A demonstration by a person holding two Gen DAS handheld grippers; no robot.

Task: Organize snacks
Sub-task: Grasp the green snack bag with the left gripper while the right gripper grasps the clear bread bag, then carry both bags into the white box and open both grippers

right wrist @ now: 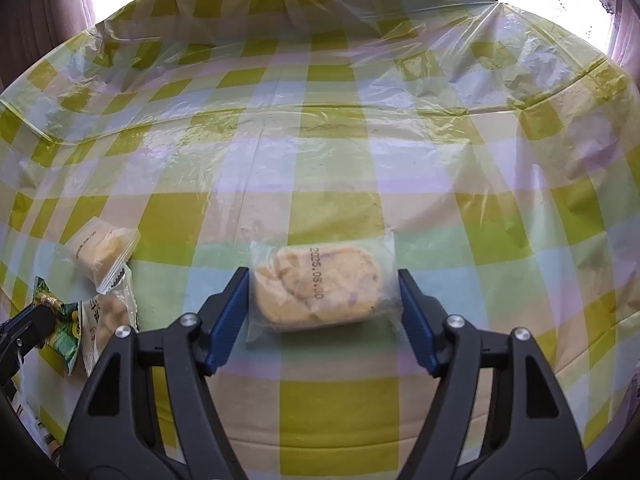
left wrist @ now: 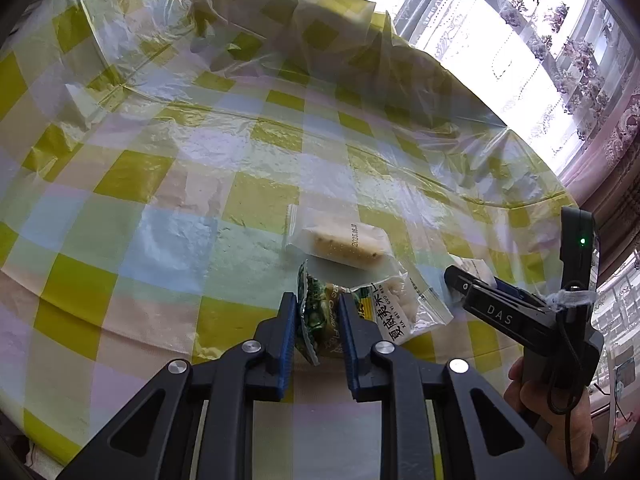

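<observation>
Checked tablecloth under clear plastic sheet; patterned lace curtains behind.

Checks and wrappers

Tablecloth checked lime, pale blue, cream and pink; near-left snack packet green; blue gripper pads.

home | checked tablecloth | lace curtains at window

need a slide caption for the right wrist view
Right hand-held gripper open around a clear-wrapped pastry on the checked tablecloth.
</observation>
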